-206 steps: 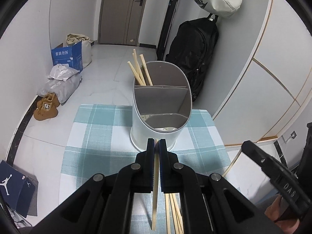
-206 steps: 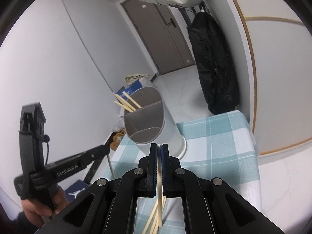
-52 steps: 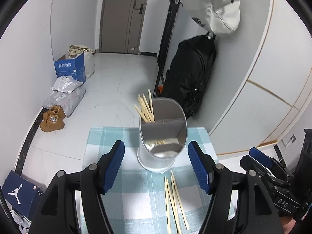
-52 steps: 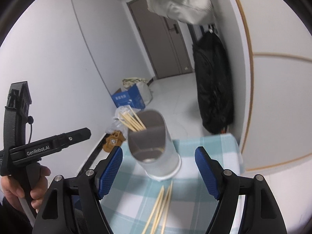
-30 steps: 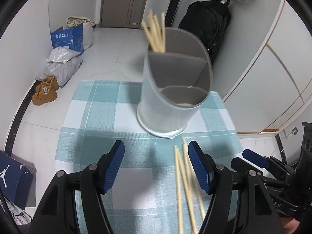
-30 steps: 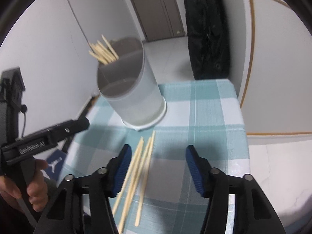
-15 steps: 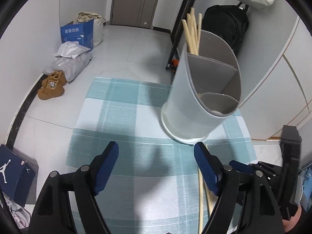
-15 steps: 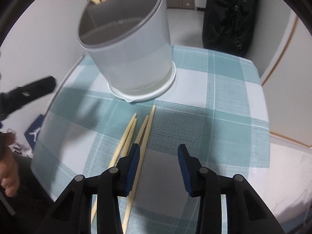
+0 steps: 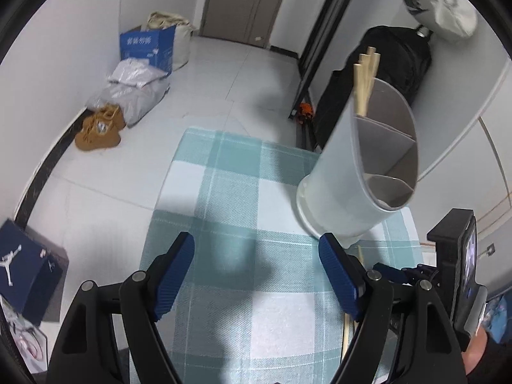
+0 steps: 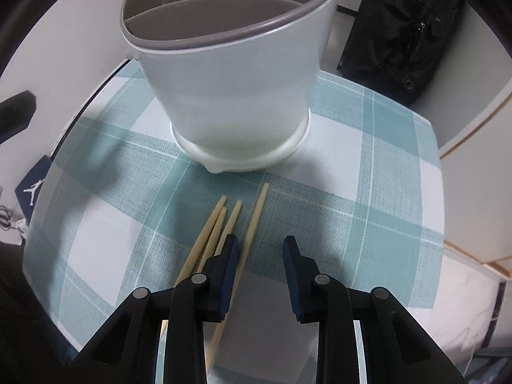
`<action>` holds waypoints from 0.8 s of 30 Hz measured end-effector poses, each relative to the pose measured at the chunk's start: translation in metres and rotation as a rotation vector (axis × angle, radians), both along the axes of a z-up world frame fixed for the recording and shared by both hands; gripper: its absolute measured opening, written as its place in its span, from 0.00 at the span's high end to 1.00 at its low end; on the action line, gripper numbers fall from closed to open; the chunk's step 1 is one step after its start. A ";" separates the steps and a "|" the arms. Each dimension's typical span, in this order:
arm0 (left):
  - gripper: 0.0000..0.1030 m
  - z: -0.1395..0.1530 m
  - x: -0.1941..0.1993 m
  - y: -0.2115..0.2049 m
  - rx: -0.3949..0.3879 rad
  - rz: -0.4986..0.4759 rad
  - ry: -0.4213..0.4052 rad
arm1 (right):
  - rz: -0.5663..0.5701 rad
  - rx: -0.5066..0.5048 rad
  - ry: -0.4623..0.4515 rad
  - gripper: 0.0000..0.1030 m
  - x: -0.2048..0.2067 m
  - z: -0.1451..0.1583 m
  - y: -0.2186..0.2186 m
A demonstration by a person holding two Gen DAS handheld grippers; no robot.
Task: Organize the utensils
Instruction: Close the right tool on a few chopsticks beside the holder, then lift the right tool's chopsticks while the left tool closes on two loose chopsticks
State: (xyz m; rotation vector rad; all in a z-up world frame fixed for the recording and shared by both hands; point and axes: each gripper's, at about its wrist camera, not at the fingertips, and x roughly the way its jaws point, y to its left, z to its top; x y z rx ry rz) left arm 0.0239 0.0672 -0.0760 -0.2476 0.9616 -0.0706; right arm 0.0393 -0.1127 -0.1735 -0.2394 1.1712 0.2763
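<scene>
A white utensil holder [image 10: 233,96] with grey dividers stands on a teal checked cloth [image 10: 368,172]; in the left wrist view the holder [image 9: 355,185] holds several chopsticks [image 9: 364,83] upright in its far compartment. Several loose chopsticks [image 10: 220,233] lie on the cloth in front of the holder. My right gripper [image 10: 260,256] is open and low over the cloth, with the rightmost loose chopstick [image 10: 254,220] between its fingers. My left gripper [image 9: 256,262] is wide open and empty above the cloth, left of the holder.
The small table's edges are close on all sides. On the floor beyond are a blue box [image 9: 147,48], grey bags [image 9: 131,92], brown shoes [image 9: 99,128], and a black backpack [image 9: 393,64] by the wall. A shoe box [image 9: 25,272] sits at lower left.
My right gripper has dropped lower and closer to the loose chopsticks, its fingers narrowing. My left gripper has swung left, so the holder now sits at the right of its view.
</scene>
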 end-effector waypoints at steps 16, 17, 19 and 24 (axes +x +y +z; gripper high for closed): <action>0.26 -0.016 0.005 0.005 0.024 0.013 0.096 | -0.050 0.057 -0.094 0.95 0.005 -0.002 0.005; 0.26 -0.019 0.005 0.004 0.021 0.016 0.108 | -0.054 0.059 -0.095 0.95 -0.003 -0.002 0.005; 0.26 -0.022 0.004 0.002 0.028 0.010 0.127 | -0.062 0.082 -0.093 0.96 -0.006 -0.001 0.002; 0.26 -0.028 -0.001 -0.019 0.037 -0.071 0.158 | -0.107 0.195 -0.123 0.96 -0.012 0.012 -0.021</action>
